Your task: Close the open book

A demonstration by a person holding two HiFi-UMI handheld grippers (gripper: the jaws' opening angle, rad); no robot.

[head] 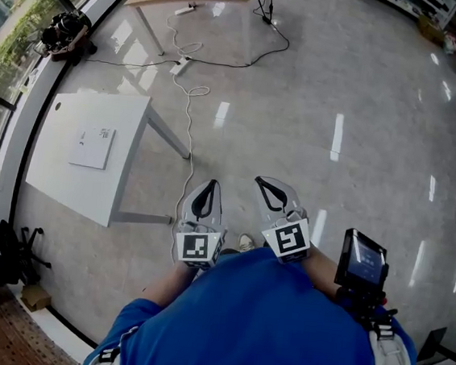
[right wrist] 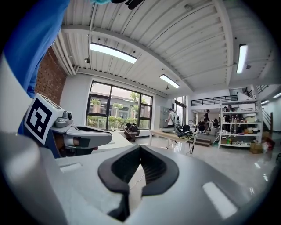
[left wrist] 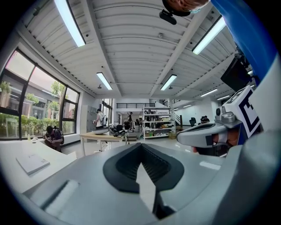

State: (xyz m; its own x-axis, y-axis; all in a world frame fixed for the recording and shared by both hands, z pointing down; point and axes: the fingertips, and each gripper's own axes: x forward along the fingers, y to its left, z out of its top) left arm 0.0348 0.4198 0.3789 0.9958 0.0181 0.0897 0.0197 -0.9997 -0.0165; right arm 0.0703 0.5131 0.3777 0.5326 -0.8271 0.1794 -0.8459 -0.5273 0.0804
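Looking steeply down at two grippers tucked close against a blue shirt (head: 261, 327), bottom middle of the head view. Got the left gripper (head: 210, 185) pinched fully together at the tips, nothing caught in between. Same deal with the right gripper (head: 264, 183): clamped together on empty air, sitting just right of the other one, aimed toward the top of the frame like its neighbour. Can spot the book (head: 92, 147) way over at mid-left, lying flat on a white table (head: 65, 189), well apart from both grippers. Looks like a plain white slab from up here, so can't really tell whether open or shut. Also seeing a white cable (head: 187, 125) snaking across the shiny floor (head: 343, 84) past the table's right edge, and a small dark screen (head: 361, 260) at lower right.
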